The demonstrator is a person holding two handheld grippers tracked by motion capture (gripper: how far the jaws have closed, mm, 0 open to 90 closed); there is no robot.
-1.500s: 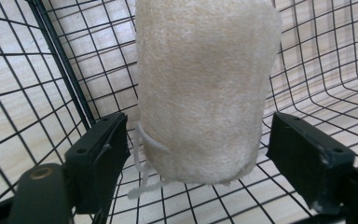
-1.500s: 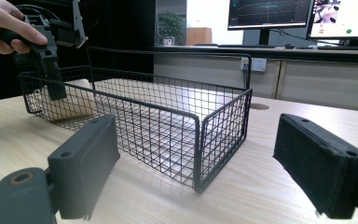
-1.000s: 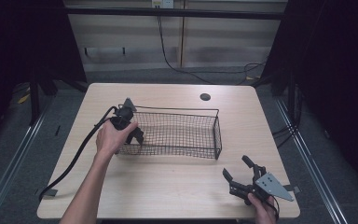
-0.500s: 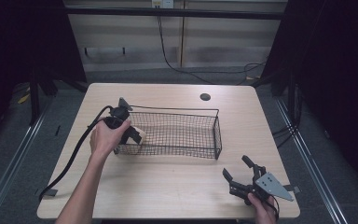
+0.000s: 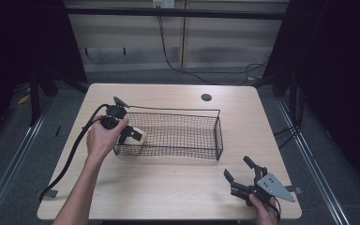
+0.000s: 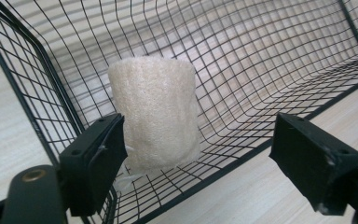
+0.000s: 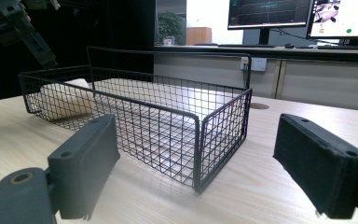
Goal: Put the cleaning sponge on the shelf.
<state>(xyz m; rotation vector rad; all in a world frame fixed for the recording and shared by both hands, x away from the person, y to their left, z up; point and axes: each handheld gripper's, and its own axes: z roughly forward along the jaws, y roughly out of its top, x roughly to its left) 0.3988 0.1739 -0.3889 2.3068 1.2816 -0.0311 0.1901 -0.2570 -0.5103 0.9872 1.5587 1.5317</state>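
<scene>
A: Starting nearest the person — the right gripper [image 5: 243, 177] sits low at the near right corner of the desk [image 5: 168, 187], its fingers [image 7: 86, 163] spread wide with nothing between them, aimed toward the wire basket [image 5: 178, 133].

B: And the grey plate on it?

A: It lies on top, toward the desk's near right edge. The right hand [image 5: 265, 208] holds the gripper from below.

B: Farther in?

A: The left hand [image 5: 102, 138] grips the left gripper [image 5: 130, 136] at the basket's left end. Its fingers [image 6: 93, 163] are wide apart and hold nothing — one stands just beside the foam roll [image 6: 156, 119], and I cannot tell whether it touches.

B: Where is the roll?

A: Inside the basket, at its left end, against the end wall. In the left gripper view it looks like a short, stubby cylinder, off-white, with a fine, spongy, faintly ribbed surface. Its long axis runs up and away from the camera there, a little tilted; from the right gripper view it looks to lie on its side on the basket floor.

B: And the basket?

A: Black wire mesh, long and rectangular, its long side running left to right across the middle of the desk. A thick black cable [image 5: 68, 159] trails from the left gripper off the left side.
</scene>
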